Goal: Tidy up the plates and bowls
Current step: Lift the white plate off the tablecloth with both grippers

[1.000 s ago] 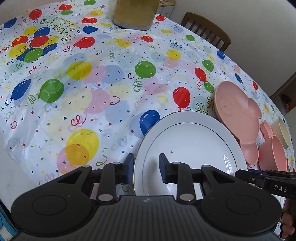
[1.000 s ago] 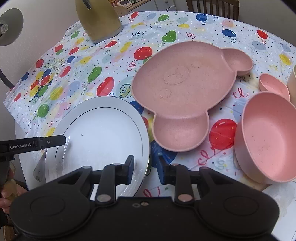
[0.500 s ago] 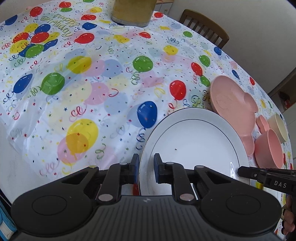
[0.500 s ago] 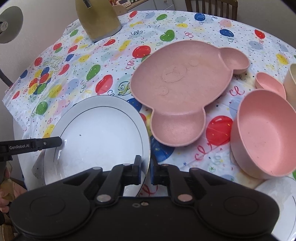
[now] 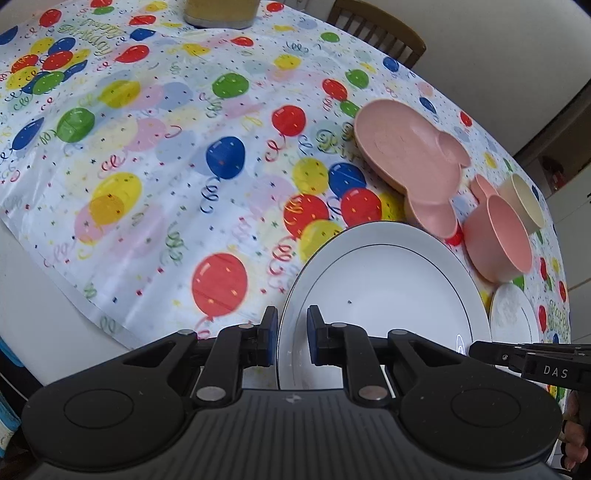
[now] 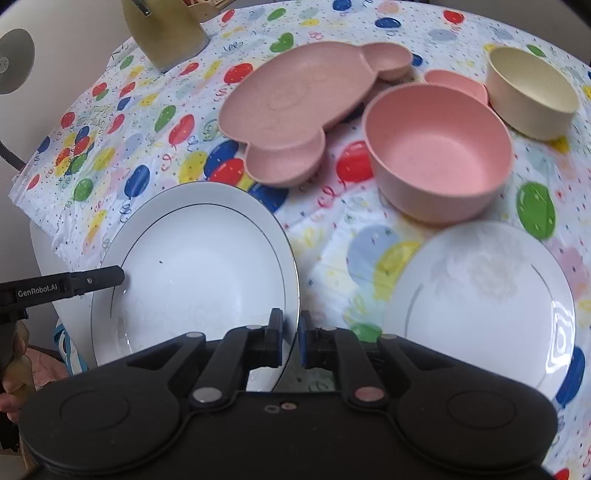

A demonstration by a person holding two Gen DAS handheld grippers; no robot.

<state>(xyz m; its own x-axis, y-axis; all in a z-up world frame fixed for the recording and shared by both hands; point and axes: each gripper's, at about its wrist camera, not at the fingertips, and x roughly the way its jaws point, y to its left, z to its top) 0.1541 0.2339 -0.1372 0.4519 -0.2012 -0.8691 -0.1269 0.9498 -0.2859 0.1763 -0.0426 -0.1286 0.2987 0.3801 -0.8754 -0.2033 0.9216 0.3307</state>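
Black fingers of the right gripper [image 6: 290, 341] pinch the near rim of the large white plate [image 6: 199, 266], while the left gripper [image 5: 290, 341] clamps its opposite rim. Lifted and tilted between both, the plate sits left of the smaller white plate [image 6: 484, 306], likely its stacking target, beyond which rests the pink bowl [image 6: 439, 155].

A round table [image 5: 44, 325] is covered by a balloon-print tablecloth [image 5: 155, 155], whose edge falls short of the table's near edge. On the cloth, toward the right edge, a pink bear-shaped plate [image 6: 295, 107], a pink bowl [image 6: 439, 155], a small pink dish [image 6: 458, 83] and a cream bowl [image 6: 532, 99] are set close together. A small white plate [image 6: 484, 310] lies nearer the front edge, and a yellowish container [image 6: 162, 33] stands at the far edge.
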